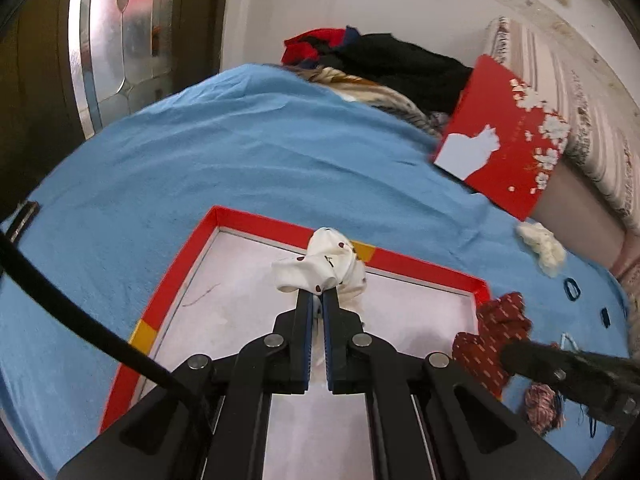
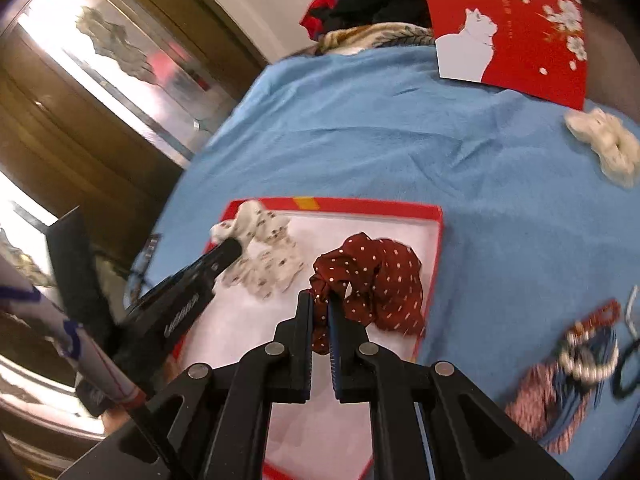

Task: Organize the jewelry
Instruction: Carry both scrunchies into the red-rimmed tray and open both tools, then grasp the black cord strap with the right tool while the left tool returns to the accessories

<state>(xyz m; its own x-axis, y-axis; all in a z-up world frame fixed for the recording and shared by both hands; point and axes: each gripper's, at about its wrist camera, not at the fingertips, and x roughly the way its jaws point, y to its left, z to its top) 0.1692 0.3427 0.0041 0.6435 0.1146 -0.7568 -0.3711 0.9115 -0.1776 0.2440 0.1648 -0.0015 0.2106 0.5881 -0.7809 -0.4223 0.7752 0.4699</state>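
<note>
Scrunchie [image 2: 376,276], dark red, white-dotted, bunched in right gripper [image 2: 320,308].

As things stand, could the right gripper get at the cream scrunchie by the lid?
Probably not yet: the right gripper is shut on the red scrunchie over the box. The cream scrunchie lies apart on bare blue cloth, nothing blocking it.

No writing can be read with certainty. The red lid [image 2: 516,28], at about one o'clock in the right wrist view, carries a faint line of small gold characters beside its white cat picture, too tiny to make out. The left gripper [image 2: 236,246], at nine o'clock there, bears blurred pale lettering on its side.
</note>
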